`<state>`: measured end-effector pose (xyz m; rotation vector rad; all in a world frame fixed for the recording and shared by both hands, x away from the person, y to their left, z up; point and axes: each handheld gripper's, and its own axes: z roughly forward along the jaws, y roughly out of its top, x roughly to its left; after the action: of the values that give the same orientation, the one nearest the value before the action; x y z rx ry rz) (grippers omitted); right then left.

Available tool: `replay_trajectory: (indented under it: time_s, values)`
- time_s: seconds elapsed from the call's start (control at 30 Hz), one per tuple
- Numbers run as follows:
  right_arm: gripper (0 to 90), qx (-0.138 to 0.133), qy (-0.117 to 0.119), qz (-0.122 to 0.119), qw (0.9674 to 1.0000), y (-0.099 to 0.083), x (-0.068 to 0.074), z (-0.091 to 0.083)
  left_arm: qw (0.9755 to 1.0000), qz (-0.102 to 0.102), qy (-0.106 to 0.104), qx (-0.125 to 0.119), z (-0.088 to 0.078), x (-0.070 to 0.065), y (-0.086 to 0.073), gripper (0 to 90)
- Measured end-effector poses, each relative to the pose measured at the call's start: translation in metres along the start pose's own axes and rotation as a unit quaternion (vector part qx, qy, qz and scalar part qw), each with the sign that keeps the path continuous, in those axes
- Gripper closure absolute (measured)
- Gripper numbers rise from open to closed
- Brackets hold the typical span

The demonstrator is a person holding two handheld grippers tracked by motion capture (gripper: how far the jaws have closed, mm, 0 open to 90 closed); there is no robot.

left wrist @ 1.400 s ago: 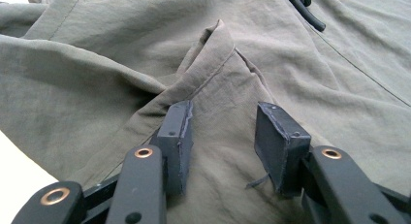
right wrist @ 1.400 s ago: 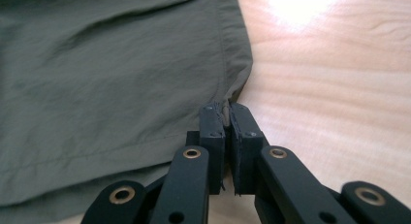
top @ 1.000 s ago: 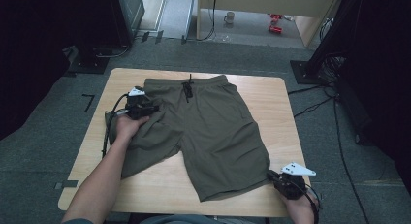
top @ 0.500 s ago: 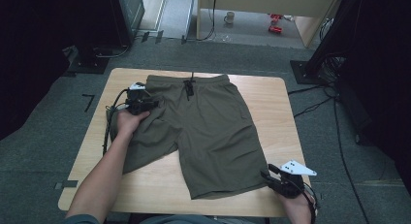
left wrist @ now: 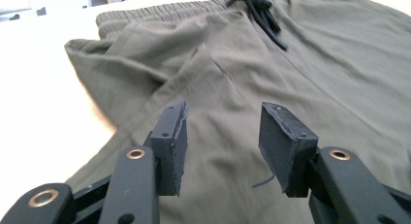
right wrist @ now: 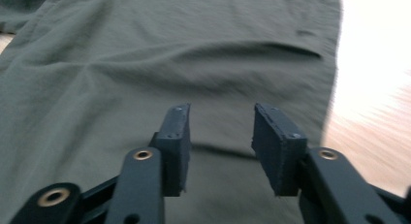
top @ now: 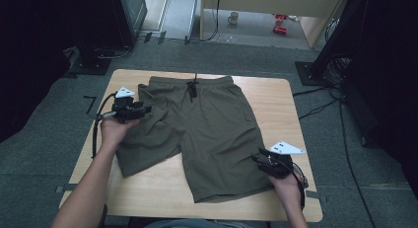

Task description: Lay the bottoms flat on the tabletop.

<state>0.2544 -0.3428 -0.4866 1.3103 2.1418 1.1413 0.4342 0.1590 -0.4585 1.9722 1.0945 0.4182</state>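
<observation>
Both hands have pulled back off the shorts [top: 207, 134], which now lie flatter on the counter [top: 276, 95]. Left tongs [top: 140, 111] have just been opening, right tongs [top: 260, 161] easing slightly closed; both gape empty. Shorts run lengthwise away from the person, between the tongs: left by the hip, right at the hem.

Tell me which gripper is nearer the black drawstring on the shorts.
Left. The left gripper hangs over the shorts' waistband-side corner, a short way from the drawstring. The right gripper sits at the far leg's hem, near the table's front edge.
</observation>
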Motion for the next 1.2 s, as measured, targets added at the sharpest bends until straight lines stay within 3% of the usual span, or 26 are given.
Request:
replay_trajectory:
  time_s: [0.13,0.3,0.37,0.6,0.7,0.8,0.87,0.93,1.2]
  values:
    - [64.5,-0.002,0.018,-0.003,0.9998,0.012,0.005,0.018,0.9999,0.007,0.008,0.006,-0.021,0.002,-0.014,57.2]
    - [66.8,0.002,0.033,-0.014,0.9993,0.024,0.013,0.037,0.9998,-0.014,0.017,0.0,-0.041,0.013,-0.032,58.1]
    - [66.2,0.004,0.038,-0.022,0.999,0.028,0.016,0.044,0.9996,-0.013,0.023,0.005,-0.045,0.017,-0.04,59.8]
    - [60.1,-0.019,0.045,-0.05,0.9976,0.036,0.021,0.07,0.999,-0.014,0.034,0.027,-0.034,0.031,-0.062,63.0]
    - [58.5,0.007,0.047,-0.04,0.998,0.04,0.017,0.084,0.9978,-0.034,0.039,0.043,-0.027,0.041,-0.072,62.6]
    - [57.2,-0.004,0.039,-0.046,0.9982,0.042,0.015,0.093,0.9974,-0.035,0.042,0.047,-0.027,0.045,-0.079,60.6]
    - [54.6,0.005,0.037,-0.045,0.9983,0.043,0.012,0.1,0.9974,-0.033,0.045,0.046,-0.029,0.045,-0.08,60.5]
    - [51.5,0.033,0.041,-0.04,0.9978,0.045,0.008,0.108,0.9972,-0.027,0.05,0.048,-0.031,0.044,-0.082,61.0]
    - [50.8,0.029,0.04,-0.037,0.9981,0.042,0.005,0.112,0.9964,-0.014,0.068,0.048,-0.042,0.033,-0.093,62.8]
